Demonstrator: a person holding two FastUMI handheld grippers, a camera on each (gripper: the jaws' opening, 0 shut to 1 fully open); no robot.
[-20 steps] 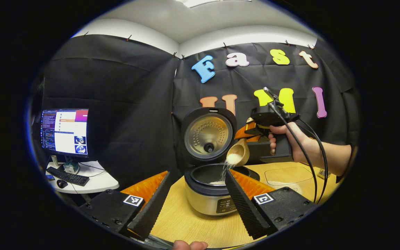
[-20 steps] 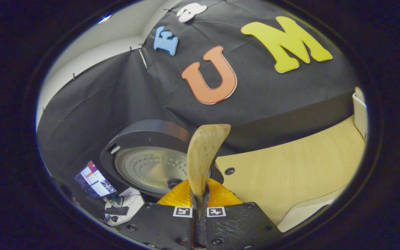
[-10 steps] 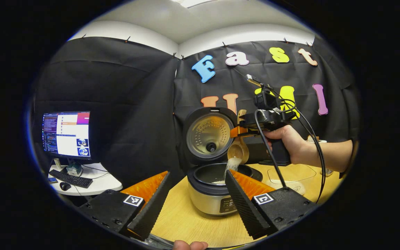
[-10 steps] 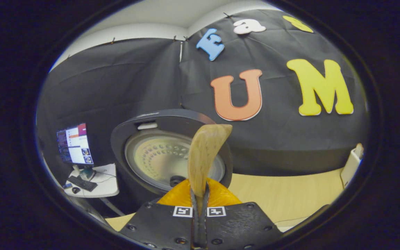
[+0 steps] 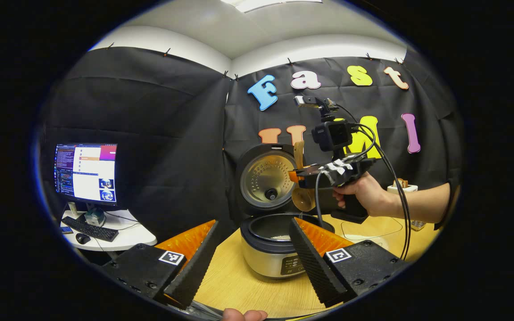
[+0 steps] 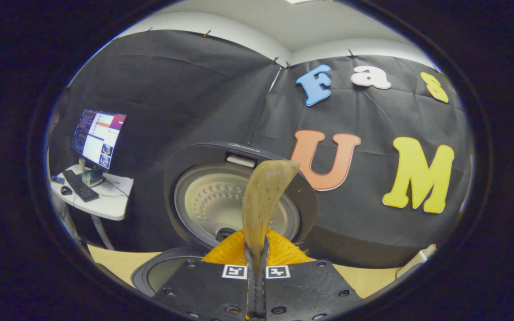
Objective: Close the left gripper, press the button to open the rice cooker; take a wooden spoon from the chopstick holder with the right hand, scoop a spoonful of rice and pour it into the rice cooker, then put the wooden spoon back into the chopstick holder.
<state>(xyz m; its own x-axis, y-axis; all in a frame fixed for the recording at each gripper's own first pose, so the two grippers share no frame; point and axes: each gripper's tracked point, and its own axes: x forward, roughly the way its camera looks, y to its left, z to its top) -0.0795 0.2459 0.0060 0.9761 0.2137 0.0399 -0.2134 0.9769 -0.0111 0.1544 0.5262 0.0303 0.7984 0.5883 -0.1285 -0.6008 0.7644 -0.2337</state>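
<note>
The rice cooker (image 5: 271, 254) stands on the wooden table with its lid (image 5: 267, 179) raised and a little white rice (image 5: 279, 236) in the pot. My left gripper (image 5: 253, 263) is open just in front of it, one finger on each side. A hand holds my right gripper (image 5: 297, 174) above the pot's right rim, shut on the wooden spoon (image 5: 304, 199). The spoon's bowl hangs down and looks empty. In the right gripper view the spoon's handle (image 6: 263, 203) rises from between the closed fingers of the right gripper (image 6: 257, 261), in front of the lid (image 6: 234, 205).
A monitor (image 5: 85, 171) and keyboard (image 5: 88, 228) sit on a white side table at the left. A white holder (image 5: 402, 187) stands at the table's back right. A shallow dish (image 5: 370, 227) lies on the table right of the cooker.
The stream of rice from the spoon into the pot has stopped. The right gripper has rolled back to level and risen slightly, so the spoon's bowl now hangs empty over the pot.
</note>
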